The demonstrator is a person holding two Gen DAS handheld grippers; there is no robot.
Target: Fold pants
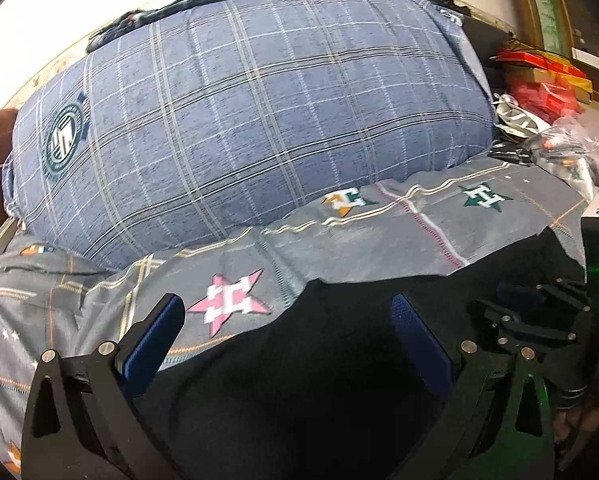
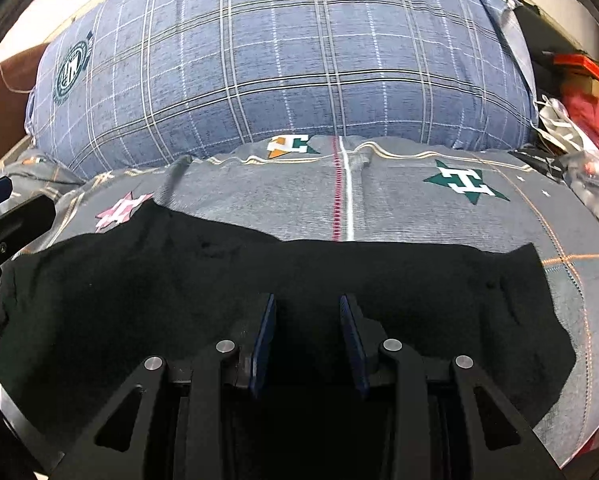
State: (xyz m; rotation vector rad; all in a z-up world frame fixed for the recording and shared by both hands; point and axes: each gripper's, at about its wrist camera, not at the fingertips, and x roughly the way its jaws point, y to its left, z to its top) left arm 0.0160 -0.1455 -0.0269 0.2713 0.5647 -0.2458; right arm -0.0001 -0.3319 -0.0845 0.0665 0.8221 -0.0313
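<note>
The black pants (image 2: 259, 280) lie flat on a grey bed sheet (image 2: 399, 212) with star patterns. In the left wrist view the pants (image 1: 299, 380) fill the lower middle. My left gripper (image 1: 287, 320) is wide open above the pants' far edge, with nothing between its blue pads (image 1: 155, 344). My right gripper (image 2: 307, 320) hovers low over the pants with its jaws partly open, and nothing shows between its pads. The right gripper (image 1: 539, 320) also shows at the right edge of the left wrist view. The left gripper's finger (image 2: 3, 216) shows at the left edge of the right wrist view.
A large blue plaid pillow (image 1: 259, 112) lies just beyond the pants. Red packets and plastic bags (image 1: 551, 112) are piled at the far right. A dark garment (image 1: 167, 12) lies behind the pillow by the headboard.
</note>
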